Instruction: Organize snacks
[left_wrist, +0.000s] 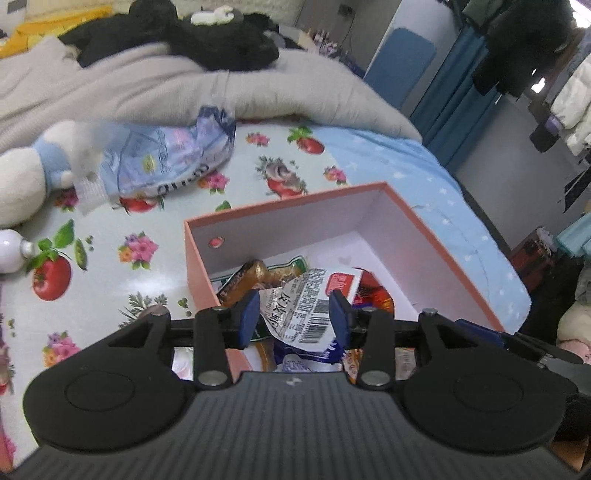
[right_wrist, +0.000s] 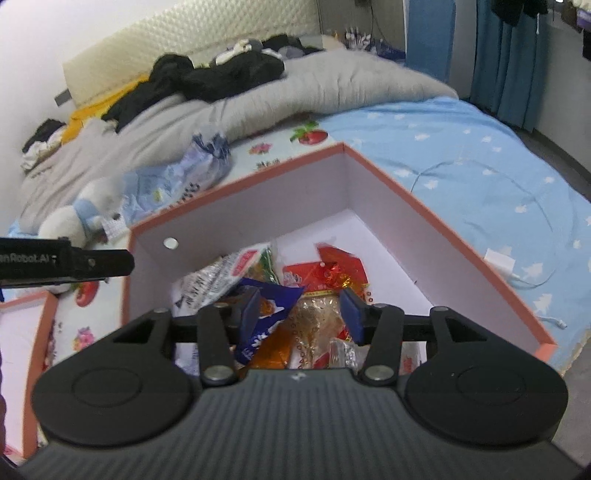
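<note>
A pink box with white inside walls sits on the bed and holds several snack packets. My left gripper is open above the box's near left part, over a silver barcode packet and a brown snack. My right gripper is open above the box's near side, over a blue packet, an orange-clear packet and red packets. A large blue-white snack bag lies on the bed beyond the box.
A white-and-blue plush toy lies left of the bag. A grey duvet with black clothes fills the far side. The box lid lies at the left. The left gripper's body shows at left.
</note>
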